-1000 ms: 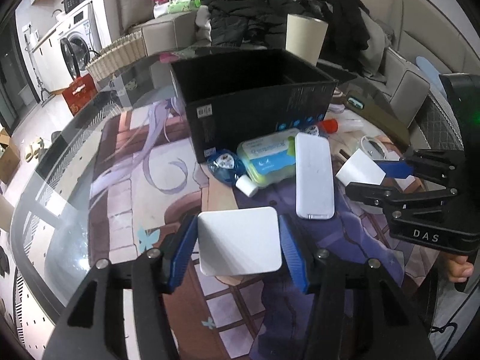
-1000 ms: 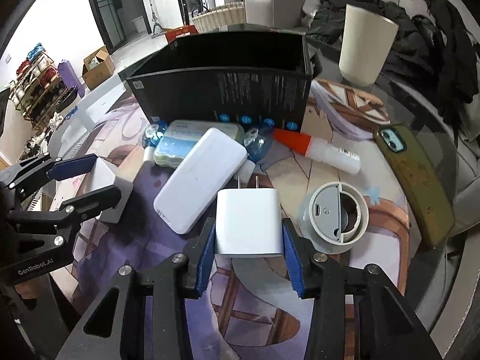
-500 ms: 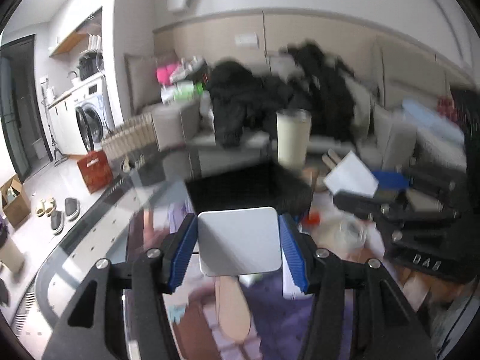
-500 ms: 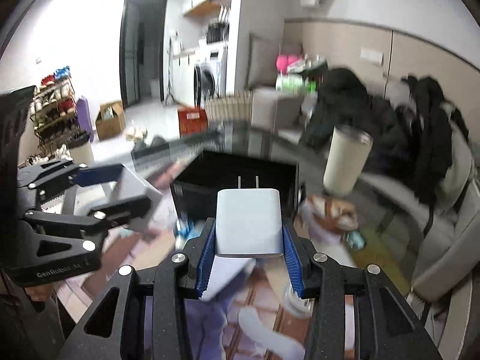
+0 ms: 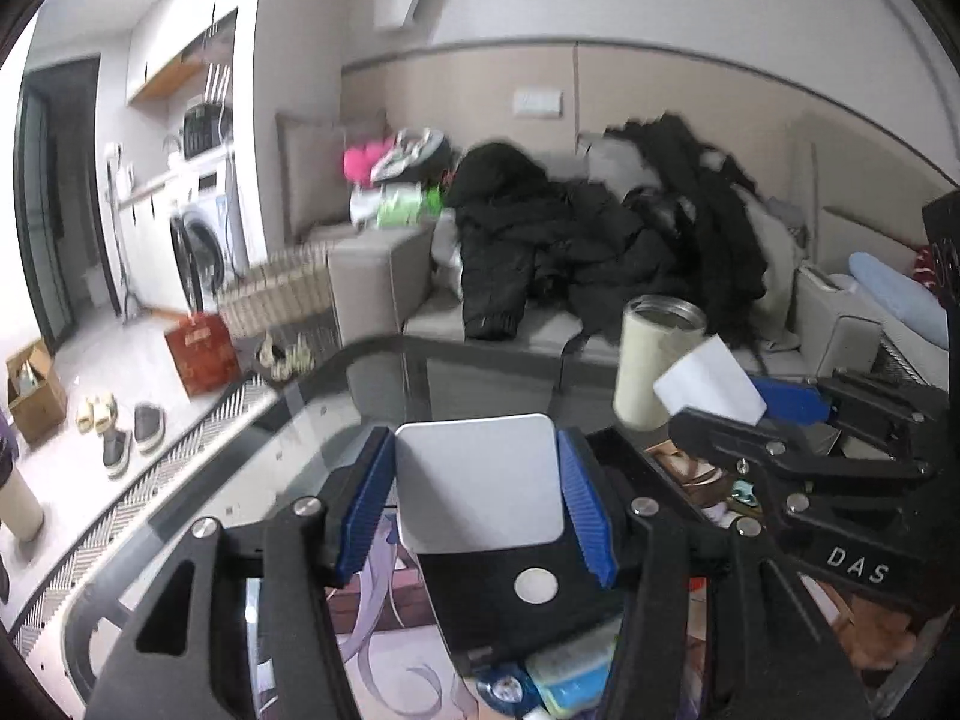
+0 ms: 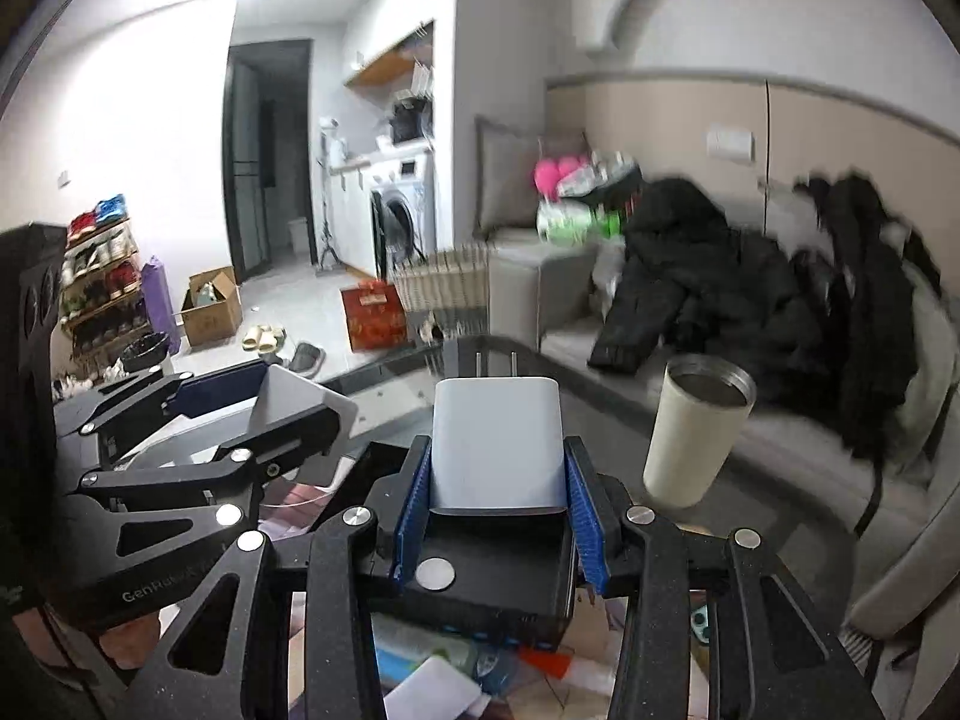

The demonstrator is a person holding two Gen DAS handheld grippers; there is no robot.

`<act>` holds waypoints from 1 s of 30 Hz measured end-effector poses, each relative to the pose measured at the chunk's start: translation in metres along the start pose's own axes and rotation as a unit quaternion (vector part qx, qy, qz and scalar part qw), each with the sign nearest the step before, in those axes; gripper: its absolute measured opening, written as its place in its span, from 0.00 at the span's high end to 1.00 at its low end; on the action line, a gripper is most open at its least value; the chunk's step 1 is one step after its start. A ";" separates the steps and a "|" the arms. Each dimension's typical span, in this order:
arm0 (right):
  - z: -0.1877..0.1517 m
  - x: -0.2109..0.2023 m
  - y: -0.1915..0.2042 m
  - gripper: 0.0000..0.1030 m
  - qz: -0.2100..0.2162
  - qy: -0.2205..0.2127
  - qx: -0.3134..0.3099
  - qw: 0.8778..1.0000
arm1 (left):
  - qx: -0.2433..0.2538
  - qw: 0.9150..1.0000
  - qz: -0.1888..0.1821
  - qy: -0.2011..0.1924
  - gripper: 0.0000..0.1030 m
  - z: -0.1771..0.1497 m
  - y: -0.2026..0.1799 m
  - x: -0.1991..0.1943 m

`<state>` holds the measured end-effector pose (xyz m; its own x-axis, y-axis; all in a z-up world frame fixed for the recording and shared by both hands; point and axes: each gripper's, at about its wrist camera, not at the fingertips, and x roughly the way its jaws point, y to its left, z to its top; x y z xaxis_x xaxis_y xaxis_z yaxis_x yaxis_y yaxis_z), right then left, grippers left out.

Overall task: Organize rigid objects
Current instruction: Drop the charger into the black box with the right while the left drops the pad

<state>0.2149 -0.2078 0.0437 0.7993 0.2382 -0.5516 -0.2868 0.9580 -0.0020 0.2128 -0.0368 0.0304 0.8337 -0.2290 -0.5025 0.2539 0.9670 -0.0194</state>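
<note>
glass table (image 5: 372, 396) edges the lower frame, sofa behind. left gripper (image 5: 477, 486) jaws are clamped on a flat white block (image 5: 477, 480); right gripper (image 6: 498, 468) jaws are clamped on a white charger (image 6: 498, 444), prongs forward. black box (image 6: 480, 576) lies directly below both, lower centre. only the right view shows the prongs.

At frame centre the right gripper (image 6: 498, 480) clamps a white charger (image 6: 498, 444), prongs up, above a black box (image 6: 480, 588). At left, the left gripper (image 6: 264, 402) grips a white block (image 6: 294, 405). A cream tumbler (image 6: 696, 432) stands right.
</note>
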 end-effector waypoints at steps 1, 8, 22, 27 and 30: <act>0.002 0.012 -0.004 0.59 0.003 0.018 0.005 1.000 | -0.003 1.000 -0.001 0.018 0.47 0.001 0.000 0.012; -0.005 0.087 -0.026 0.59 0.039 0.173 0.055 0.983 | -0.032 0.987 -0.032 0.152 0.47 -0.011 -0.003 0.073; -0.032 0.105 -0.022 0.57 0.055 0.213 0.052 0.974 | -0.040 0.985 -0.031 0.163 0.47 -0.029 -0.005 0.069; -0.039 0.082 -0.020 0.46 0.051 0.193 0.051 0.979 | -0.029 0.989 -0.024 0.145 0.35 -0.035 -0.008 0.055; -0.044 0.065 -0.020 0.45 0.051 0.178 0.054 0.981 | -0.021 0.993 -0.017 0.113 0.33 -0.035 -0.012 0.035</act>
<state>0.2493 -0.2185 -0.0285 0.5287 0.2808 -0.8010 -0.2830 0.9480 0.1455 0.2214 -0.0521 -0.0172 0.6921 -0.2362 -0.6820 0.2559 0.9639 -0.0741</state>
